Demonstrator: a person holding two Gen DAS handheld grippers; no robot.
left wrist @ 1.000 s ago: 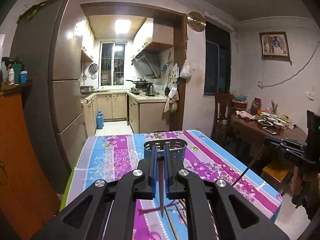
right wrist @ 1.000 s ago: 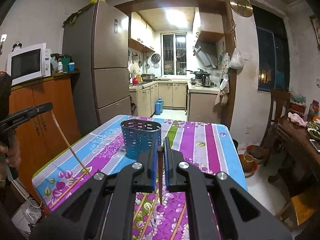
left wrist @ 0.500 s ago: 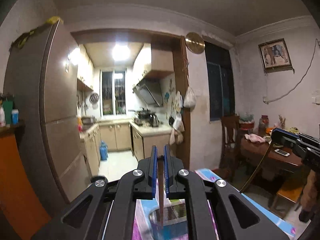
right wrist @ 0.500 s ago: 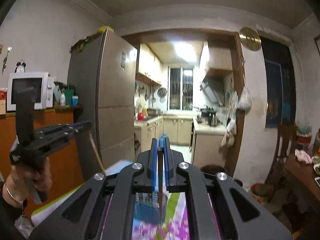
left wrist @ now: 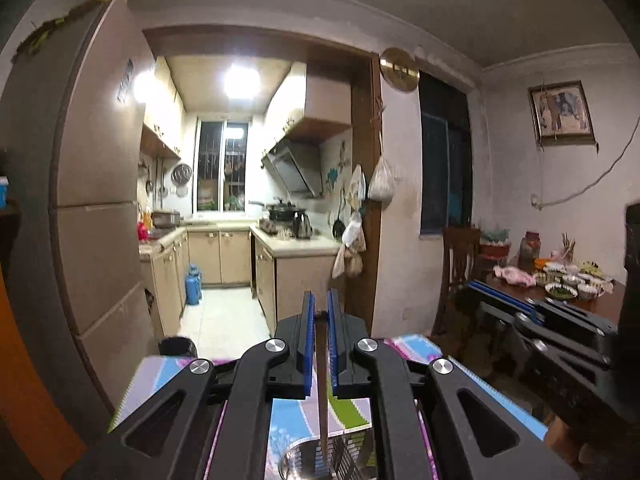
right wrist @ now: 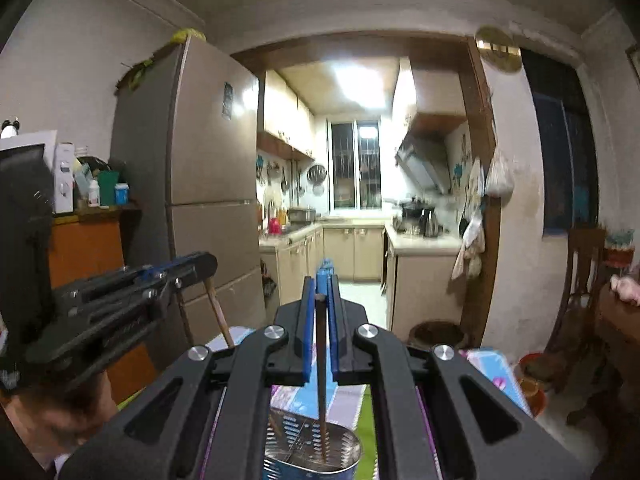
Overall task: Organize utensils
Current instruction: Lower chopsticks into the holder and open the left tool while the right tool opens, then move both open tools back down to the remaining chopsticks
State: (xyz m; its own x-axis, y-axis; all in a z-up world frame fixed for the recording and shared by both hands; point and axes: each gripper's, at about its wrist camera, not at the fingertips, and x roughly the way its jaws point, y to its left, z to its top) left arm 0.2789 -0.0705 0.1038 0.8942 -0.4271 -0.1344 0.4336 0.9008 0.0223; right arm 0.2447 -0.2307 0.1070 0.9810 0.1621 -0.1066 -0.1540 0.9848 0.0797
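The left gripper [left wrist: 319, 344], matte black with ribbed blue pads, is clenched on a thin brown chopstick [left wrist: 321, 380] that hangs upright at lower centre, its tip inside a perforated metal utensil holder [left wrist: 320, 460] at the bottom edge. The right gripper [right wrist: 319, 340] likewise pinches a slim dark chopstick [right wrist: 321, 376], tip resting inside the same shiny slotted cup [right wrist: 312, 446] with its blue base. Only the right view shows the holder's full oval rim; only the left view shows the glossy striped floral tablecloth [left wrist: 348, 412] clearly.
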